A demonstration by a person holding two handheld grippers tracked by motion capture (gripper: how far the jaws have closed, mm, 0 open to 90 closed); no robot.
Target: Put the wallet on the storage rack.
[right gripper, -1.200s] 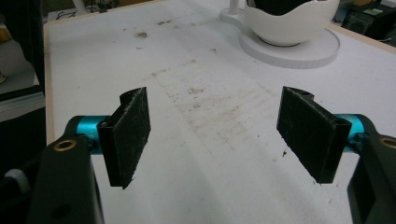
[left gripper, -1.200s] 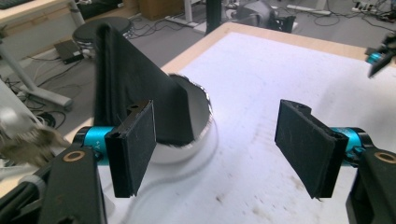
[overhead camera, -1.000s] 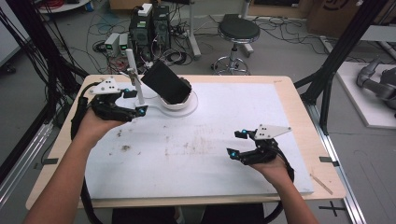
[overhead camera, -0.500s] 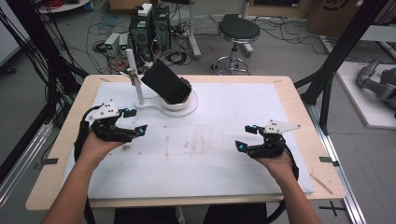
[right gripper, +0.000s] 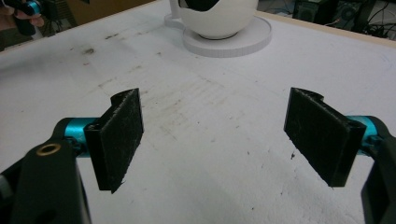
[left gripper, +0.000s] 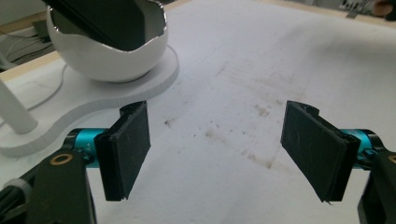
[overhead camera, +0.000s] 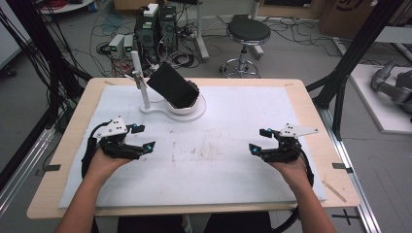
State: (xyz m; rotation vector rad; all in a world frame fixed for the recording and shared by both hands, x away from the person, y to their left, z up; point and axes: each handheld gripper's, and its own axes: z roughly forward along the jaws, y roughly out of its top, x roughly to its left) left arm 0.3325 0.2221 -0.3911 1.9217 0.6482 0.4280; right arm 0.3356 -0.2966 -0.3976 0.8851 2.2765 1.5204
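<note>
High view: both tongs, left (overhead camera: 141, 137) and right (overhead camera: 258, 140), gape empty over the stained white mat (overhead camera: 214, 160).

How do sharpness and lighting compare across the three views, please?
High view: soft, even light, a slightly blurry picture, faint shadows under the left tool and right tool. Left gripper view: black pads crisp, white bowl evenly lit, far table edge soft. Right gripper view: pads sharp, stained white mat evenly bright, background blurred.

High view: we look forward and down over the whole tabletop (overhead camera: 252, 194). Both gripper views sit low, close, facing the white bowl stand (left gripper: 107, 56) (right gripper: 219, 18) (overhead camera: 187, 108), shared by all three.
</note>
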